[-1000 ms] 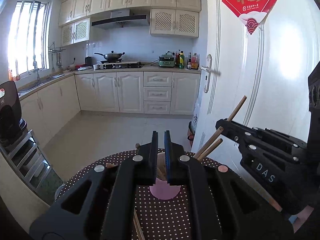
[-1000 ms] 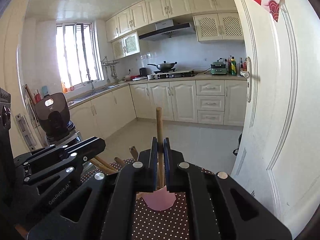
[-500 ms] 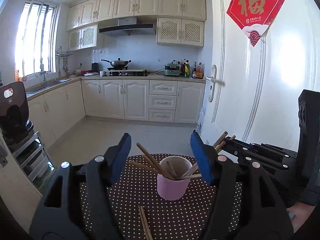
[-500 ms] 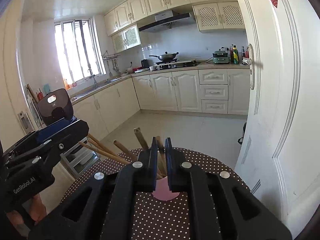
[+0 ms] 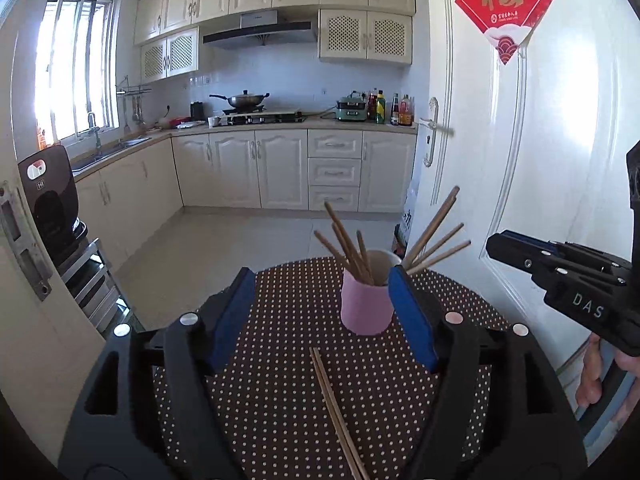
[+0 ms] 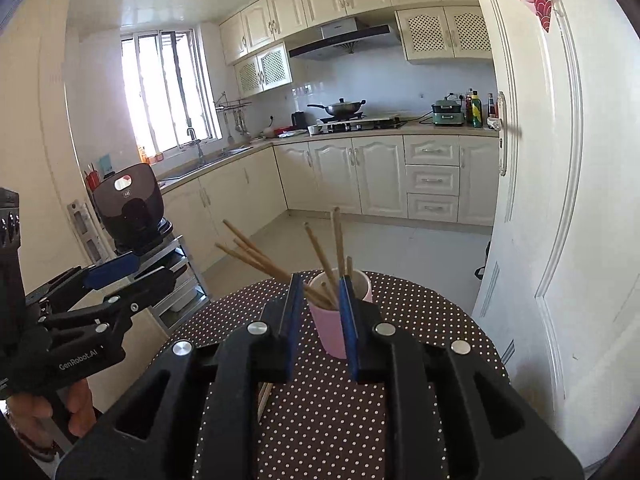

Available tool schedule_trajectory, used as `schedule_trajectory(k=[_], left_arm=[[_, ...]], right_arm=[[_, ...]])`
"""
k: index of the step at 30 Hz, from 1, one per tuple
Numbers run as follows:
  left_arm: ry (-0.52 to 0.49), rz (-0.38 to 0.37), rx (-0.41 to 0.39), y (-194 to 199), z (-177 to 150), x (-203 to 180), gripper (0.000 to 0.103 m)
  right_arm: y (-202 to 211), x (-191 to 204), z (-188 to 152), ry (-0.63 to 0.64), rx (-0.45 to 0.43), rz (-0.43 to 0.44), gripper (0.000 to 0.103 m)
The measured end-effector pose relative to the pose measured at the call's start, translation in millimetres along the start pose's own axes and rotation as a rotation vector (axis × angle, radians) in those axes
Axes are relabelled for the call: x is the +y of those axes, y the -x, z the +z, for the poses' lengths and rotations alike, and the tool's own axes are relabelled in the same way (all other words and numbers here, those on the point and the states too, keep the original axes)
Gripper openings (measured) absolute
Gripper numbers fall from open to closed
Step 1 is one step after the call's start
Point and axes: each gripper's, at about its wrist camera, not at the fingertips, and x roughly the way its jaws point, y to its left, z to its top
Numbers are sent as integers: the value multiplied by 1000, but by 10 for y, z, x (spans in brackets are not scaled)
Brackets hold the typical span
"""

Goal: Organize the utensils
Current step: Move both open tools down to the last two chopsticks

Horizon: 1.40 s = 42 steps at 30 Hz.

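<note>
While both sets of jaws were opening with nothing between them, the left gripper (image 5: 322, 312) and right gripper (image 6: 320, 320) sat short of the pink cup (image 5: 366, 304) on the dotted bench (image 5: 280, 380). Judged step: release after dropping sticks in. Two loose chopsticks (image 5: 336, 408) lay between the left jaws, long axis pointing toward the cup; the next move called for grasping them.

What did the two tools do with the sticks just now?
Both tools let go: the right tool dropped its chopstick into the pink cup and is opening; the left tool is opening too, and both backed away. The pair of chopsticks on the dotted table stayed put.
</note>
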Motion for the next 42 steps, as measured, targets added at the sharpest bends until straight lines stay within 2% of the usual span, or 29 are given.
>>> schedule_trajectory(k=[5, 12, 15, 19, 20, 26, 28, 35, 42], left_arm=[[-15, -36, 133, -82, -273, 64, 71], [-28, -48, 380, -498, -781, 155, 71], [3, -69, 448, -666, -972, 200, 71], [22, -101, 535, -893, -1176, 194, 49], [23, -107, 549, -936, -1213, 185, 48], [1, -93, 596, -1154, -1388, 126, 48], [1, -94, 590, -1181, -1411, 121, 48], [-3, -68, 586, -1331, -1337, 75, 49], [-3, -43, 581, -1587, -1218, 104, 50]], right_arm=[[-29, 124, -185, 31, 66, 23, 23], [-307, 222, -550, 47, 203, 60, 31], [-477, 228, -698, 45, 261, 65, 32], [-671, 240, -872, 28, 328, 81, 33], [-693, 234, -912, 25, 338, 82, 33], [-872, 183, -1025, 3, 388, 89, 34], [-923, 165, -1064, -6, 399, 92, 34], [-995, 107, -1199, -23, 421, 94, 36], [-1007, 80, -1182, -37, 420, 87, 38]])
